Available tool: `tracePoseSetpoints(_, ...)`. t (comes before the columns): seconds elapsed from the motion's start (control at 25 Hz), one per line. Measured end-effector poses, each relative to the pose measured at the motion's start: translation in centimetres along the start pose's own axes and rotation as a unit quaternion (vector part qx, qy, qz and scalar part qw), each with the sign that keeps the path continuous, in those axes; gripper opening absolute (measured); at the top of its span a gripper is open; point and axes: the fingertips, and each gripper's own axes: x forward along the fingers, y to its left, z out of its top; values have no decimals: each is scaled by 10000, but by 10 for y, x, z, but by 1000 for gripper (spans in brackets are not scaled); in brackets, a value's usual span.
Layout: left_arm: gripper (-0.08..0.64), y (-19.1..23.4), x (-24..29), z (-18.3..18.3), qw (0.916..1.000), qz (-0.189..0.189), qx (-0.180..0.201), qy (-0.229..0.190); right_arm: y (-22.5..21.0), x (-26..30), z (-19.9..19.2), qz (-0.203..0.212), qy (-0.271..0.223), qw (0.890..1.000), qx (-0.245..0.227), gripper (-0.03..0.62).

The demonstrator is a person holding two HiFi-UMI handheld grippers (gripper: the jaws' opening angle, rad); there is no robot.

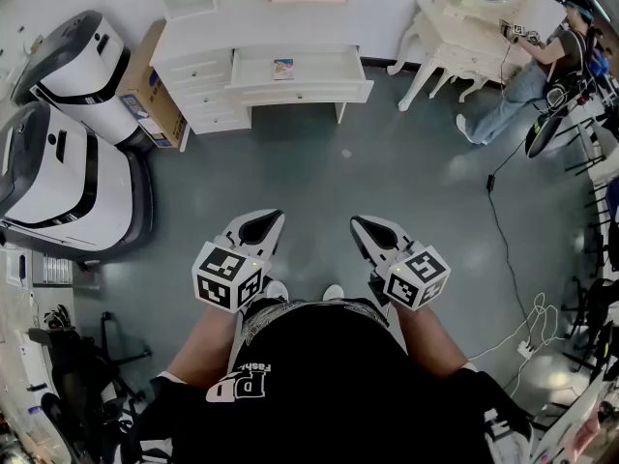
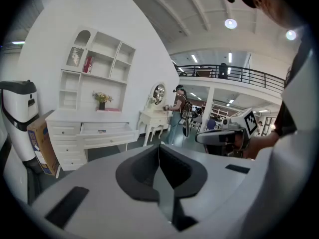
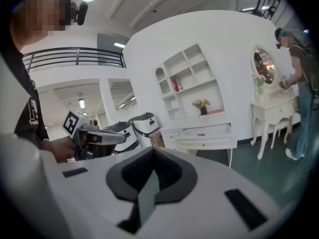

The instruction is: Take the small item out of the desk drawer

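Small item (image 1: 282, 69): subject of this entry, and the farthest thing in it. Nearest us, at 11 o'clock and 1 o'clock just ahead of our body, are the left gripper (image 1: 261, 225) and the right gripper (image 1: 372, 230). Each has its jaws pressed together with nothing between them, and each points ahead and a little downward. Beyond them is bare floor (image 1: 319, 172), with a cable (image 1: 503, 230) trailing at 3 o'clock, clear of the straight path. At 9 to 10 o'clock stand two large white machines (image 1: 68, 162), and past them a cardboard box (image 1: 155, 90) leans against the desk (image 1: 193, 37). At 12 o'clock, well apart from us, the desk's drawer (image 1: 338, 66) is pulled open. The item lies flat on the drawer floor, left of the middle, and looks thin and card-like. The reach has not begun, so we judge the step in hand to be the approach. We would walk straight toward 12 o'clock and stop square to the drawer front. One gripper's jaws should be parted before it goes in. It should come down over the drawer front, not scrape it. A flat piece is best pinched by an edge, with the other gripper kept out of the drawer.
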Motion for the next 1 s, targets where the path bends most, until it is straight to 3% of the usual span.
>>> tracePoseSetpoints(0.72,15,0,0,-2,9999,-62,95,61,8,3,0,140,-96,9998,116,8)
tracePoseSetpoints(1.0,15,13,-6,-4,9999,-65,71,67,23,14,-4,141,62,9998,-100,9)
